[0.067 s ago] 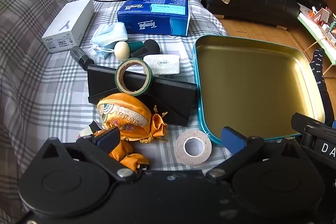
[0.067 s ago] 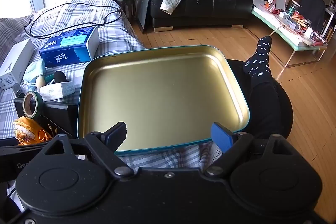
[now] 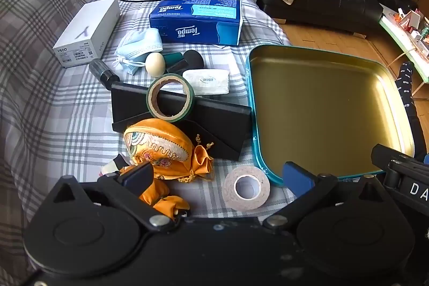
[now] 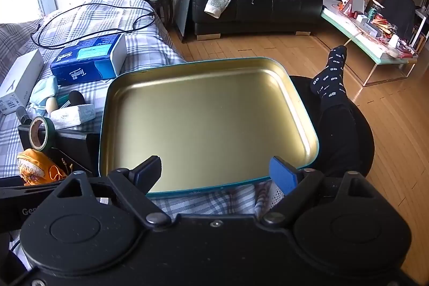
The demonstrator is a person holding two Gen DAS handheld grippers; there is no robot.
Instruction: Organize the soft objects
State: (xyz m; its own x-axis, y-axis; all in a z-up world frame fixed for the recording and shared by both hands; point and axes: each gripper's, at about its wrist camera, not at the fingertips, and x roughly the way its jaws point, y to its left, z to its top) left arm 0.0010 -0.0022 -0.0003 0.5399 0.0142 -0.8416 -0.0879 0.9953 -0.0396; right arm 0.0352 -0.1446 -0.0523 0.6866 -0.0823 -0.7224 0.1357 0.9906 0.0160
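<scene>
A home living room: black sofa [image 4: 257, 7], wooden floor [image 4: 388, 125], plaid-covered bed [image 3: 53, 103].

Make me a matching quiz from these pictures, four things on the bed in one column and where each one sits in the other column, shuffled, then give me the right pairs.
Things:
1. green tape roll
2. white tape roll
3. Tempo tissue pack
4. orange embroidered pouch

Places:
A. far side of the bed, beside the white box
B. propped on the black case
C. on the plaid cover, by the gold tray near corner
D. against the black case's near edge, close to the left gripper

Pairs: 1-B, 2-C, 3-A, 4-D
</scene>
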